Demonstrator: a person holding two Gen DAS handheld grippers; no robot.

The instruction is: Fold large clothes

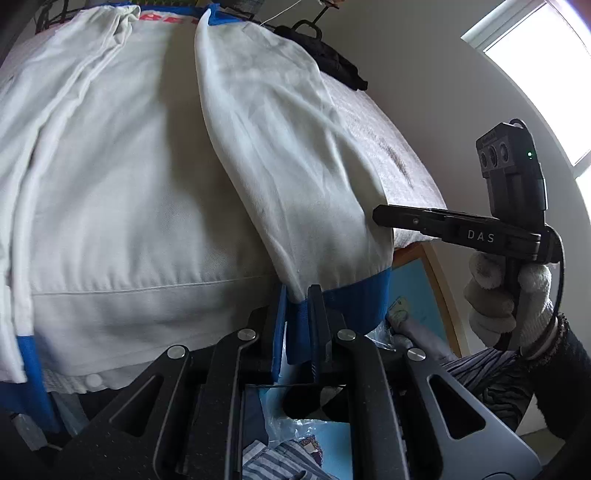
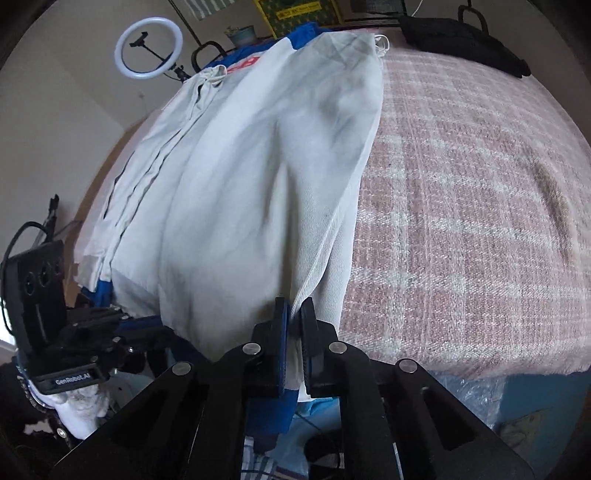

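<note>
A large white jacket with blue trim lies spread on a blanket-covered table. One sleeve is folded over its body. My left gripper is shut on the blue cuff at the near edge. To the right, my right gripper nips the jacket's white side edge, and a gloved hand holds it. In the right wrist view the right gripper is shut on the white fabric of the jacket, with blue trim hanging below the jaws. The left gripper sits low at the left by the blue hem.
A pink and white checked blanket covers the table right of the jacket. A black bag lies at the far edge. A ring light stands behind the table. Striped cloth and plastic lie below the near edge.
</note>
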